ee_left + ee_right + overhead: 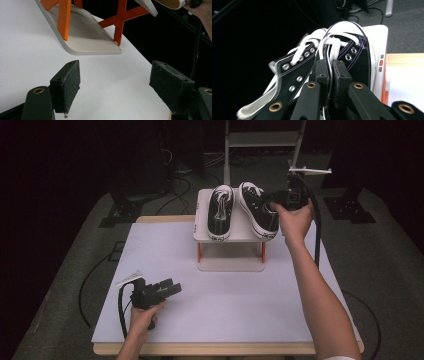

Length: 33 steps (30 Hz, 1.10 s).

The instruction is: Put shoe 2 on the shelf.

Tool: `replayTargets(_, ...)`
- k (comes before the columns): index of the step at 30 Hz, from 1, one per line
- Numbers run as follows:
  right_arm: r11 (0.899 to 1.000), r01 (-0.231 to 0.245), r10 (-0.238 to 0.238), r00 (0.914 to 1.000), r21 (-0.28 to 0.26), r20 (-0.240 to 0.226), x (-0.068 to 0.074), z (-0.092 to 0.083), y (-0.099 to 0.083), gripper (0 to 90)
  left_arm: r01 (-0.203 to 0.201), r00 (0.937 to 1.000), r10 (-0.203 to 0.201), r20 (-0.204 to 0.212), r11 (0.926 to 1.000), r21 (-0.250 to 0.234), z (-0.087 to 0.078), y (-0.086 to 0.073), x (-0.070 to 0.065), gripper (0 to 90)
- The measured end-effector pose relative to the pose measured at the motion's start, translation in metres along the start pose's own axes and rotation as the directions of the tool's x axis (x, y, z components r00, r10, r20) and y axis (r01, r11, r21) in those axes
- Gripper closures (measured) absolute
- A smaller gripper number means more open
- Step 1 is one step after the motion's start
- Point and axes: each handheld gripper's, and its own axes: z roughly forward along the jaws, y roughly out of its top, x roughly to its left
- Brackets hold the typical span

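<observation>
Two black canvas shoes with white laces are on a small white rack with orange legs. The left shoe lies flat on the rack's top. The right shoe is tipped on its side over the top's right part, and my right gripper is shut on it. In the right gripper view the jaws pinch the shoe's eyelet edge beside the laces. My left gripper rests on the white table near the front left, open with nothing in it. Its pads point at the rack's lower shelf.
The white tabletop has a wooden rim at the front. The right gripper's black cable hangs down past the table's right side. Behind the table stand a metal frame and floor cables.
</observation>
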Motion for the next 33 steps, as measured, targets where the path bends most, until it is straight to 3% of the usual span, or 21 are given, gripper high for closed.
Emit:
replayTargets(5, 1.000, -0.012, 0.012, 0.9993, -0.008, 0.034, -0.001, 0.012, 0.003, 84.0, 0.003, 1.0000, -0.003, -0.001, 1.0000, 0.001, 0.000, 0.000, 0.001, 24.0)
replayTargets(7, 1.000, -0.008, 0.009, 0.9976, -0.015, 0.069, 0.002, 0.018, 0.005, 84.0, 0.002, 1.0000, -0.002, 0.002, 1.0000, -0.001, 0.001, 0.000, 0.000, 24.0)
replayTargets(17, 0.999, 0.006, -0.002, 0.9918, -0.032, 0.127, 0.009, 0.036, -0.001, 83.9, -0.002, 1.0000, 0.002, 0.007, 1.0000, 0.003, 0.002, 0.000, -0.001, 24.0)
replayTargets(25, 0.999, -0.010, 0.018, 0.9874, -0.047, 0.157, 0.021, 0.041, -0.007, 83.4, -0.007, 0.9999, 0.007, 0.012, 1.0000, 0.007, 0.005, 0.000, -0.003, 24.0)
replayTargets(33, 0.999, -0.006, 0.013, 0.9881, -0.049, 0.153, 0.021, 0.041, -0.014, 82.4, -0.060, 0.9981, 0.059, 0.019, 0.9980, 0.020, 0.011, 0.007, -0.015, 24.1)
